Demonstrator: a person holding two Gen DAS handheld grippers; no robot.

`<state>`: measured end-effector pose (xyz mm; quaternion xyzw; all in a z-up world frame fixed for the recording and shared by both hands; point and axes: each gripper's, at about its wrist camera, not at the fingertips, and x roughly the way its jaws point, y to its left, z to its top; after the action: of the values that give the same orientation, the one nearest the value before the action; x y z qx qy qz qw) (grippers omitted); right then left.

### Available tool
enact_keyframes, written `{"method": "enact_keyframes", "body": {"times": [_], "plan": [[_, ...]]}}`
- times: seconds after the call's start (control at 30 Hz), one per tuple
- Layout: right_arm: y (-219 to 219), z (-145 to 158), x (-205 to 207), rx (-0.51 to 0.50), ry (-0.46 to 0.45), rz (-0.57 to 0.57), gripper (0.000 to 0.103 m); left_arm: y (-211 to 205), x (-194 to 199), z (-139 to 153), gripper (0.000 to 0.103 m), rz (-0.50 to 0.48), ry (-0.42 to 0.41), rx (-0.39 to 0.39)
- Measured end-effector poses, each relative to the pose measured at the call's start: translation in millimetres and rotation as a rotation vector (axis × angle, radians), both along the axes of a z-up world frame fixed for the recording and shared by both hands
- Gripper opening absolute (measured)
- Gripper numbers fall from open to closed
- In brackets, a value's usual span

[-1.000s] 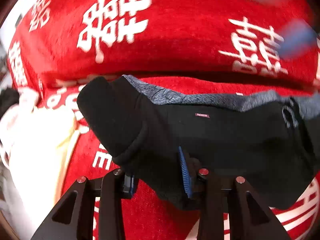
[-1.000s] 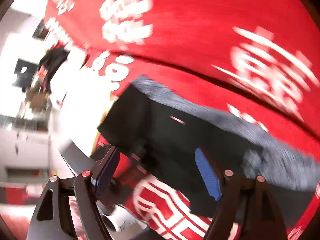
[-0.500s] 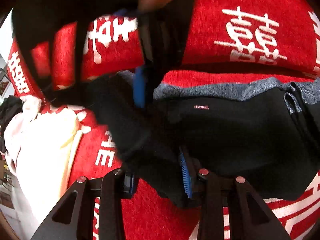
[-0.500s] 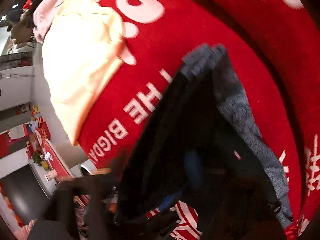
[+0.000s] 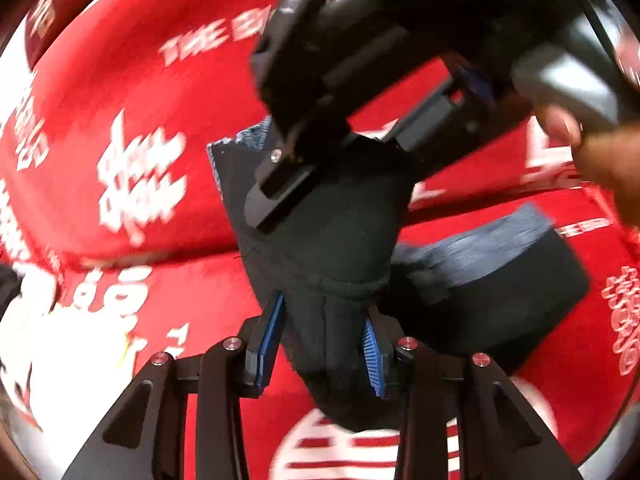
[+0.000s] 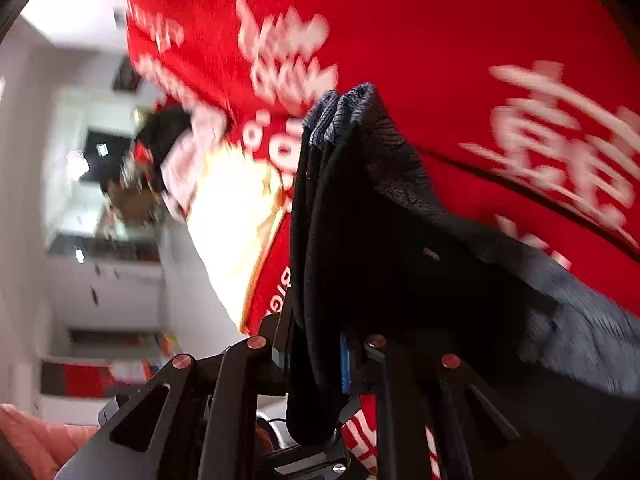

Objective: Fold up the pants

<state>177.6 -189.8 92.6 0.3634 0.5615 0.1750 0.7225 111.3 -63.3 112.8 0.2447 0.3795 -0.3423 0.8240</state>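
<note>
The black pants (image 5: 336,240) with a grey-blue waistband (image 5: 476,248) are lifted off the red cloth. My left gripper (image 5: 322,344) is shut on a thick bunch of the black fabric between its blue pads. My right gripper (image 6: 316,356) is shut on several folded layers of the pants (image 6: 360,220), which stand up from its fingers. In the left wrist view the right gripper's black body (image 5: 360,60) hangs over the pants from above, its fingers on the fabric's upper edge.
A red cloth (image 5: 140,92) with white characters covers the surface. A pale yellow garment (image 6: 236,216) and a pink one lie at the cloth's left edge. The room's white walls show beyond that edge in the right wrist view.
The right gripper swung over the pants and shut on their folded edge. Both grippers lifted the fabric off the cloth, so it now hangs bunched between them.
</note>
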Motion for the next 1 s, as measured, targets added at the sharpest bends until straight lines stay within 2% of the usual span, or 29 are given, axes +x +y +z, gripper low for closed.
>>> {"method": "enact_keyframes", "body": {"times": [0.1,0.2,0.33,0.5,0.6,0.7,0.73,0.77,0.9,1.0], "plan": [[-47.4,16.4,-45.1,0.012,-0.049,-0.09,0.018,-43.5,-33.0,12.6,0.037,-0.081,-0.006,-0.004],[-94.8,19.5,-91.8,0.018,-0.065,-0.173,0.019,-84.4,-67.6,9.1,0.037,-0.162,0.008,0.007],[-143.1,-5.8,-155.8,0.021,-0.027,-0.277,0.019,-131.7,-110.7,-14.4,0.037,-0.252,0.032,0.068],[-188.4,-53.5,-207.6,0.034,0.034,-0.38,0.019,-178.6,-149.5,-58.0,0.037,-0.32,0.069,0.165],[-203.3,-89.3,-225.2,-0.006,0.108,-0.398,0.019,-185.1,-158.3,-88.8,0.042,-0.344,0.098,0.236],[-205.0,-117.8,-232.7,-0.011,0.165,-0.396,0.02,-181.1,-166.4,-100.8,0.054,-0.376,0.097,0.29],[-204.3,-119.9,-233.9,0.001,0.165,-0.409,0.02,-176.2,-167.7,-98.8,0.069,-0.388,0.104,0.282],[-205.0,-120.5,-235.9,0.011,0.164,-0.425,0.02,-170.8,-166.9,-94.6,0.08,-0.393,0.115,0.269],[-203.7,-113.2,-244.5,-0.037,0.166,-0.427,0.023,-142.9,-154.5,-71.4,0.081,-0.379,0.158,0.241],[-198.9,-96.6,-249.8,-0.174,0.201,-0.416,0.023,-119.9,-128.0,-53.0,0.081,-0.289,0.158,0.211]]}}
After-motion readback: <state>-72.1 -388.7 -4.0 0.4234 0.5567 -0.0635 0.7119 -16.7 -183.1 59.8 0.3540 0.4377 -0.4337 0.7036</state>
